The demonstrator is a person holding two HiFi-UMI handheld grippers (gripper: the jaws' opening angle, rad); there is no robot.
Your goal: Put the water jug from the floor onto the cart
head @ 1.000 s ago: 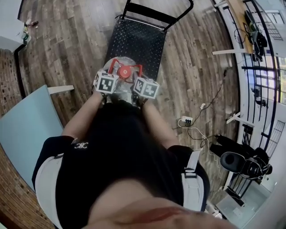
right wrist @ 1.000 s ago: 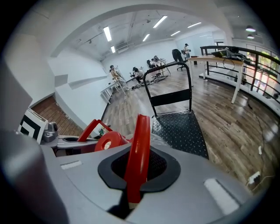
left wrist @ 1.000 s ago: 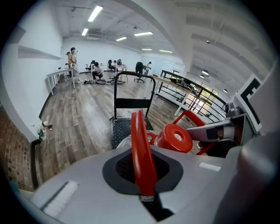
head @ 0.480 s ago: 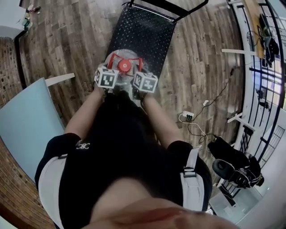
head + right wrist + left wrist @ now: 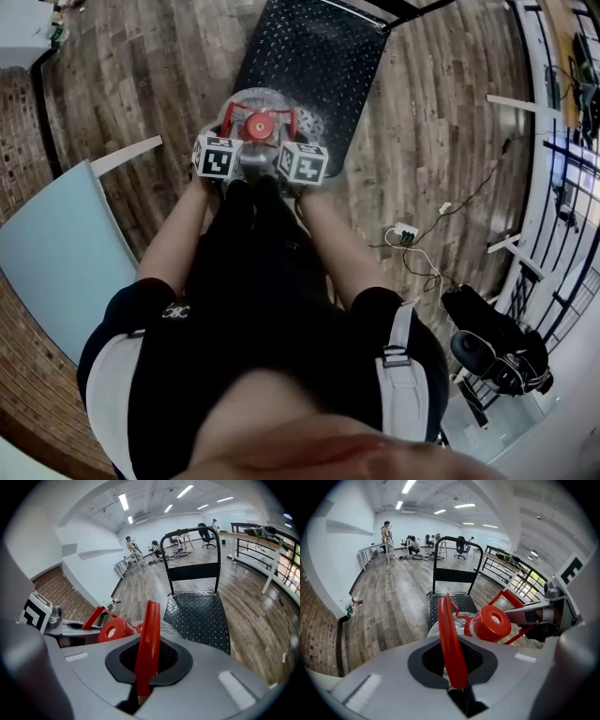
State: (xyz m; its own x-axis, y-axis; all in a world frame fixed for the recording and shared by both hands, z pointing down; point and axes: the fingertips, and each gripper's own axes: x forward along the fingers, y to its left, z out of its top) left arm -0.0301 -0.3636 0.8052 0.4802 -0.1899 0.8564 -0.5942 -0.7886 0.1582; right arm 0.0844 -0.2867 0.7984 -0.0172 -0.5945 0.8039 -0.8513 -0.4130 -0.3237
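Observation:
The clear water jug (image 5: 268,111) with its red cap (image 5: 261,125) hangs over the near end of the cart's black checker-plate deck (image 5: 319,47); whether it rests on the deck I cannot tell. My left gripper (image 5: 229,141) is shut on the jug's left red handle (image 5: 451,644), which runs up between its jaws beside the cap (image 5: 491,623). On the other side my right gripper (image 5: 294,144) is shut on the right red handle (image 5: 147,644), next to the cap (image 5: 112,631). The deck (image 5: 197,616) and the cart's push bar (image 5: 192,531) lie straight ahead.
A pale blue tabletop (image 5: 47,253) stands at the left. A power strip with cables (image 5: 405,232) lies on the wooden floor to the right, and beyond it stands a black office chair (image 5: 492,347). A railing (image 5: 562,141) runs along the right. People (image 5: 386,531) are far down the room.
Both grippers have sunk together with the jug, and the jug now sits further over the near end of the cart's deck.

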